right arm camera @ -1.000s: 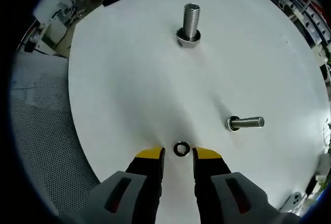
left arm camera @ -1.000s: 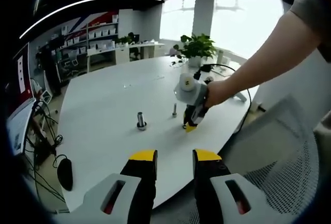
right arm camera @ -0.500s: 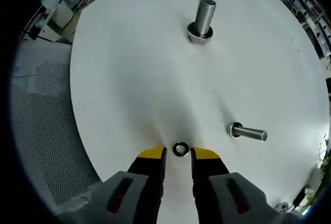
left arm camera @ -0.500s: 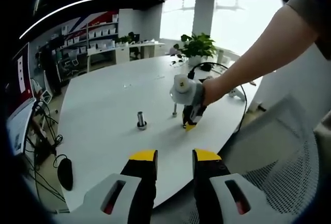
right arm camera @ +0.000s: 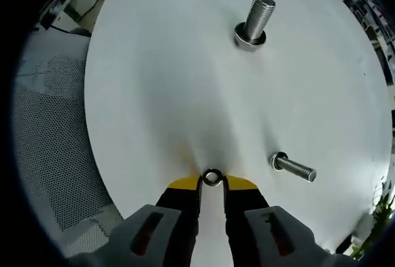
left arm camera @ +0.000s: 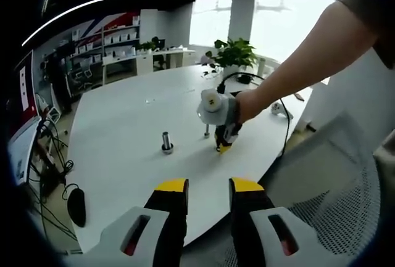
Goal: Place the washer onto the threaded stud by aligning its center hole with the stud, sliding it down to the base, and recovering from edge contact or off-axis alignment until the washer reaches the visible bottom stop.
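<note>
A small metal washer (right arm camera: pixel 212 177) lies flat on the white table (right arm camera: pixel 160 82), pinched between the yellow tips of my right gripper (right arm camera: pixel 212 184), which is shut on it. Farther off stands a thick threaded stud (right arm camera: pixel 254 21) on its hex base, and a thinner stud (right arm camera: pixel 294 168) is to the right. In the left gripper view, a hand holds my right gripper (left arm camera: pixel 223 148) tip-down on the table next to the thin stud (left arm camera: pixel 207 132), with the thick stud (left arm camera: pixel 166 142) to its left. My left gripper (left arm camera: pixel 210 187) is open, hanging off the table's near edge.
A mesh chair (right arm camera: pixel 49 131) sits by the table's edge, also seen as a chair (left arm camera: pixel 333 180) in the left gripper view. A potted plant (left arm camera: pixel 233 55) and a black cable (left arm camera: pixel 287 119) are at the table's far side. Shelves and desks stand behind.
My right gripper's jaws have closed in from either side of the washer onto it. That view has shifted, so the studs sit higher and more tilted. The left gripper has stayed open and still.
</note>
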